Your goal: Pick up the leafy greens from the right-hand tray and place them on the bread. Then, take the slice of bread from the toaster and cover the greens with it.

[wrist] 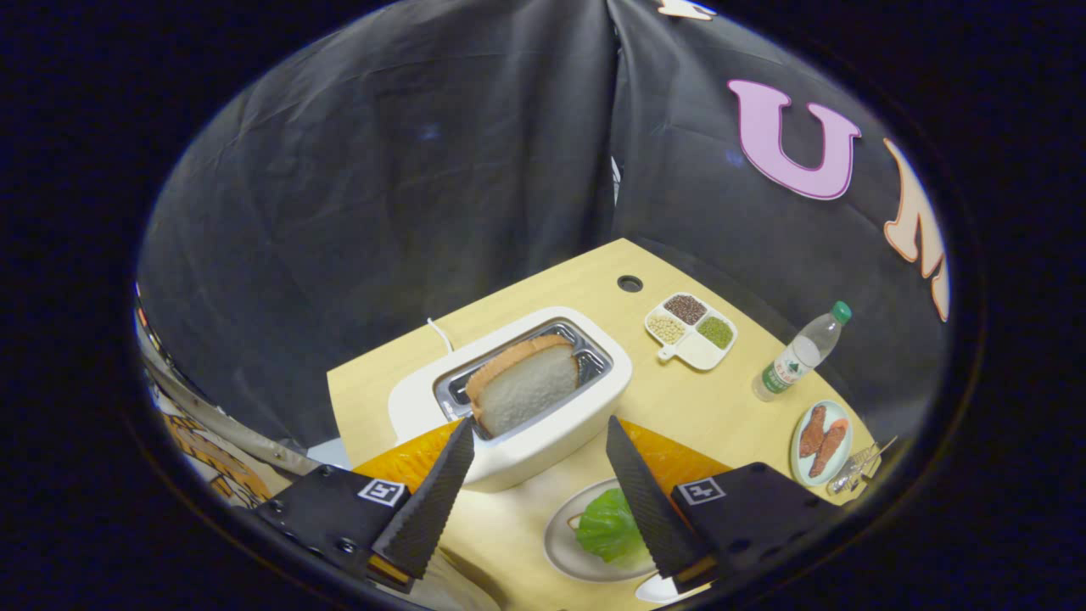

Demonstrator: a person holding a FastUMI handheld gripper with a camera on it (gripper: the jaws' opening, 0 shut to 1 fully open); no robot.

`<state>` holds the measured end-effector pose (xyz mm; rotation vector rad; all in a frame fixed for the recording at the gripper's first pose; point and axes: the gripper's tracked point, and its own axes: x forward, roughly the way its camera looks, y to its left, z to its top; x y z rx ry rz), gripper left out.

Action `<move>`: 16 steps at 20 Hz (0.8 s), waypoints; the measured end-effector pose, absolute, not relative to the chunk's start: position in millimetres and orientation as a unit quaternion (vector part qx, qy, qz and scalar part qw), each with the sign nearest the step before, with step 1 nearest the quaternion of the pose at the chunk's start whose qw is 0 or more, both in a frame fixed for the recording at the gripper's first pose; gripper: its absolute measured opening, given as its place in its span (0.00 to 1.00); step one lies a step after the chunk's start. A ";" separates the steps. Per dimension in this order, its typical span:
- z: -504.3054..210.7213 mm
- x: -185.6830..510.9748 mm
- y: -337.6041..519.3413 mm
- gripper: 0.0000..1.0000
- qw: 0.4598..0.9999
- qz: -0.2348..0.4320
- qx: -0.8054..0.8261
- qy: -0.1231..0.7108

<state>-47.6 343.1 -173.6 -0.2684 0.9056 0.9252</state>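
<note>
A white toaster [543, 441] stands on the wooden table just beyond my fingers, with a slice of bread [526, 386] sticking up out of its slot. My gripper [539, 433] is open, hovering above the toaster's near side, nothing between the fingers. Below, by the right finger, a round plate [564, 547] holds leafy greens [607, 526] lying on a bread slice whose edge peeks out at the left. The right finger hides part of the greens and plate.
An orange mat [670, 458] lies under the toaster and plate. Behind the toaster sit a white divided dish of grains [691, 331], a water bottle [802, 350] and a small plate with meat pieces [821, 441]. A table hole [629, 283] marks the far corner.
</note>
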 end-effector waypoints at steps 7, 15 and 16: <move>-173.1 -42.3 378.6 0.99 0.786 0.424 -0.086 0.442; -194.4 -31.4 399.5 0.96 0.789 0.395 -0.068 0.465; -196.3 -29.3 401.0 0.94 0.789 0.391 -0.066 0.468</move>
